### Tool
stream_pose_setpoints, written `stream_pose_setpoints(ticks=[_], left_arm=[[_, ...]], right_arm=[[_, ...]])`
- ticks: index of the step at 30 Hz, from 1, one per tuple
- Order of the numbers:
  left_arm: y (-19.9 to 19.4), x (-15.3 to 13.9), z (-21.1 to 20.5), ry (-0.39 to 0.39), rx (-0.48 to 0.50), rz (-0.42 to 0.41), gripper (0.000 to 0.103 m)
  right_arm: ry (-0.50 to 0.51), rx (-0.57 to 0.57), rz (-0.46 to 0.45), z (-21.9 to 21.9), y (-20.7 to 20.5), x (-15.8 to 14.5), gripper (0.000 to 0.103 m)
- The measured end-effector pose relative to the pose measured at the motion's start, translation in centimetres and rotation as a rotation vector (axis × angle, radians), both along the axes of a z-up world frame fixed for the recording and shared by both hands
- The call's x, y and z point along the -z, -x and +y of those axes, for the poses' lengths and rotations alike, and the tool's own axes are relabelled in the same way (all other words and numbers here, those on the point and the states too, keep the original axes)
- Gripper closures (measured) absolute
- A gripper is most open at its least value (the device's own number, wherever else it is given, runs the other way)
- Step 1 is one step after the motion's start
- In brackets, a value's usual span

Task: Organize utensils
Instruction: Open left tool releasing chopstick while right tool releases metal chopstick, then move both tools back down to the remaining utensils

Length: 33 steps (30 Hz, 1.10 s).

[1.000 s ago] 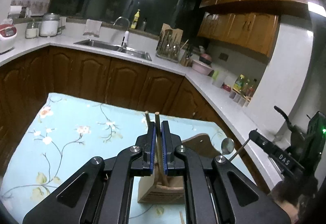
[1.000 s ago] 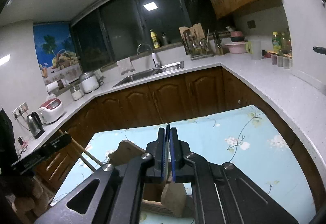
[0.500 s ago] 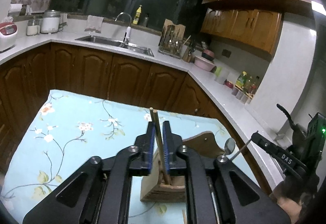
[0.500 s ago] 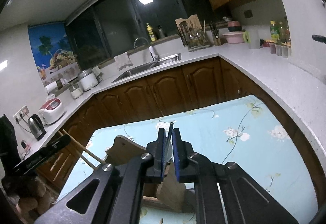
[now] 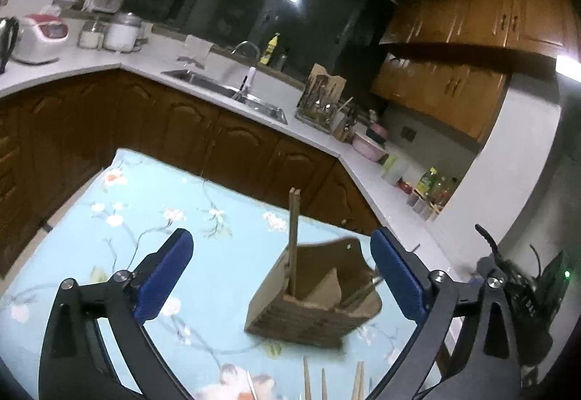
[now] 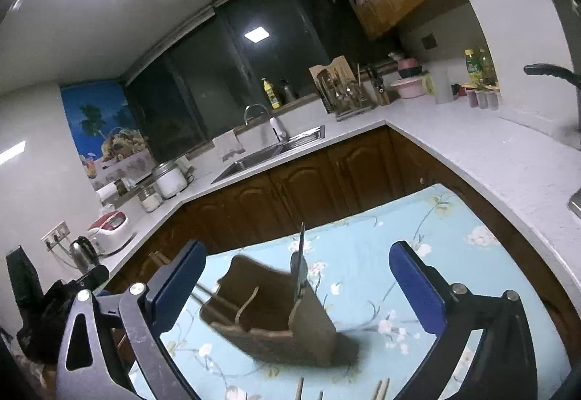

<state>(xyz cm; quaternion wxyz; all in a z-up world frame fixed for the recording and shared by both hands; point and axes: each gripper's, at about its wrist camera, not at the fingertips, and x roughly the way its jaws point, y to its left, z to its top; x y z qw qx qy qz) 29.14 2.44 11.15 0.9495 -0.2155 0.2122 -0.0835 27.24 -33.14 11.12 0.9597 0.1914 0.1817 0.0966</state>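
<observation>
A wooden utensil holder (image 5: 308, 312) (image 6: 276, 327) stands on the floral tablecloth. A pair of wooden chopsticks (image 5: 292, 240) stands upright in its left compartment. A metal spoon (image 6: 300, 263) leans handle-up in the other end compartment. My left gripper (image 5: 280, 235) is opening wide; the chopsticks show between its blue pads (image 5: 167, 276) but nothing touches them. My right gripper (image 6: 298, 246) is also opening, its pads (image 6: 417, 287) well clear of the spoon. Each gripper shows at the edge of the other's view.
Loose chopsticks (image 5: 308, 378) (image 6: 381, 389) lie on the blue cloth (image 5: 145, 218) just in front of the holder. Brown cabinets and a white L-shaped counter (image 6: 472, 153) with a sink (image 5: 225, 91) surround the table.
Both grippers went from shut to wide open. The left let go of the chopsticks and the right let go of the spoon; both stay in the holder. Both grippers drew back from it.
</observation>
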Motion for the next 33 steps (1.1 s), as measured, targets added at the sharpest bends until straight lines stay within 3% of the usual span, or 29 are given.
stream_pose_setpoints(ticks=[9,21,33], left_arm=[[5.4,1.1,1.2,-0.027,0.009,0.079,0.002],[12.2,6.6,1.2,-0.017,0.014,0.19,0.002],[12.5,11.1,1.1,-0.044,0.007,0.328,0.002]], right_arm=[[0.011,-0.017,0.002,-0.9,7.0,0.2,0.001],[0.054,0.018,0.15,-2.0,13.5,6.3,0.001],[0.067,0.024,0.253,-2.1,15.2,10.6,0.001]])
